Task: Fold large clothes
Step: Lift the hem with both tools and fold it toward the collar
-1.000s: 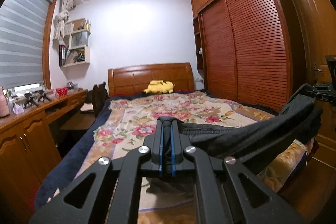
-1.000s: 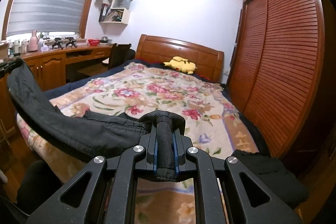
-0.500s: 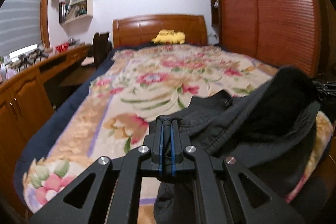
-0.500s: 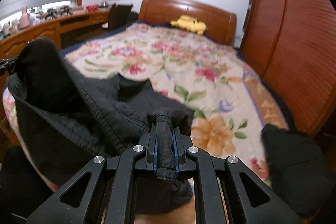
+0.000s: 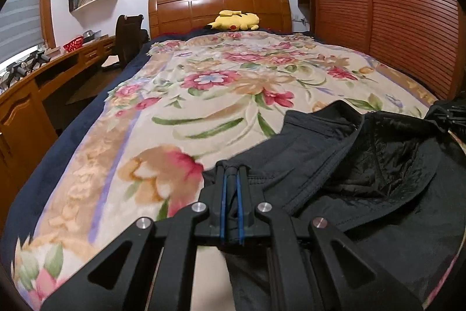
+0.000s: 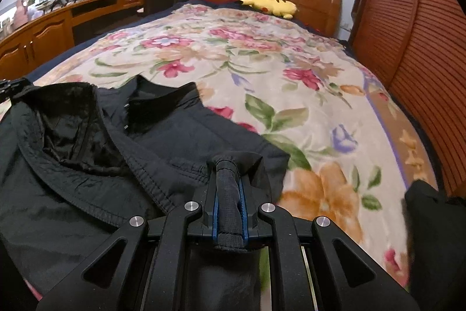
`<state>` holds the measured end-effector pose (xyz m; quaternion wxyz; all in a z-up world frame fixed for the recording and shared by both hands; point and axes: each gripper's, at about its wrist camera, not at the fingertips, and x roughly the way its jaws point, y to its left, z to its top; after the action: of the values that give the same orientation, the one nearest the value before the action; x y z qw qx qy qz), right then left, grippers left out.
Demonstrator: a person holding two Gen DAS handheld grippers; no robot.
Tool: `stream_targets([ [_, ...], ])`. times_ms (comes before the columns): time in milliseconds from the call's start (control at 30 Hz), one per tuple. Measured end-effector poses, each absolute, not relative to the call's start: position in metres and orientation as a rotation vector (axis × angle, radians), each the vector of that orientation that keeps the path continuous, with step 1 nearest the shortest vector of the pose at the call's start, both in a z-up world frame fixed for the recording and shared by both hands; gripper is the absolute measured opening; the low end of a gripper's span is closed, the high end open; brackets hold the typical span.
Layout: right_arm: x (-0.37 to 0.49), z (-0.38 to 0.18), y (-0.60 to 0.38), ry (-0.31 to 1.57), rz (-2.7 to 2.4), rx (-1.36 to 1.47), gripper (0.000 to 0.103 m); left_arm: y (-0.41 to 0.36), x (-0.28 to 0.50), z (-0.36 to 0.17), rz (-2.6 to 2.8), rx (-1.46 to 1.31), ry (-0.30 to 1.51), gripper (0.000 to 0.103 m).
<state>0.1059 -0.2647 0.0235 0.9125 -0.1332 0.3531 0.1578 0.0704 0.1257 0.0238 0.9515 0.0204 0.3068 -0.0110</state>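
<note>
Black jacket (image 5: pixel 364 165) spread across the near end of the bed (image 5: pixel 204 95), lower right of the left wrist view, lower left of the right wrist view (image 6: pixel 87 159). Lying on the floral blanket (image 6: pixel 291 83), lining side up by the look of the shiny quilted bit in the middle.

Left gripper (image 5: pixel 232 174) bottom centre of its frame, jaws clenched on a thin fold of the jacket's edge, fabric pinched flat between the blue pads and trailing off to the right into the rest of the garment. Barely any gap between the jaws.

Right gripper (image 6: pixel 230 174) same deal, bottom centre of its own frame, jaws grasping a thicker rolled bit of the jacket, looks like a ribbed hem or cuff, poking out past the tips and hanging out the back end too. Rest of the jacket running off to the left from there.

So: jacket stretched between the two, one pinch at each side, body of it resting on the blanket. Other gripper just visible at the far edge of each view, right edge in the left one, left edge in the right one, half buried in black cloth.

Another dark lump of cloth (image 6: pixel 425 223) at the lower right of the right wrist view, blurry, can't tell what. Yellow plush toy (image 5: pixel 236 19) up top by the wooden headboard (image 5: pixel 218 5). Slatted wardrobe (image 5: pixel 378 5) on the right side, wooden counter (image 6: pixel 43 31) along the left.
</note>
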Motion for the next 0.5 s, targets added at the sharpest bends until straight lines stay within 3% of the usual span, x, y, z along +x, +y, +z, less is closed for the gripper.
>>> stream_targets([
  [500, 0.2, 0.02, -0.247, 0.732, 0.278, -0.274, 0.009, 0.137, 0.155, 0.028, 0.031, 0.035, 0.65, 0.004],
])
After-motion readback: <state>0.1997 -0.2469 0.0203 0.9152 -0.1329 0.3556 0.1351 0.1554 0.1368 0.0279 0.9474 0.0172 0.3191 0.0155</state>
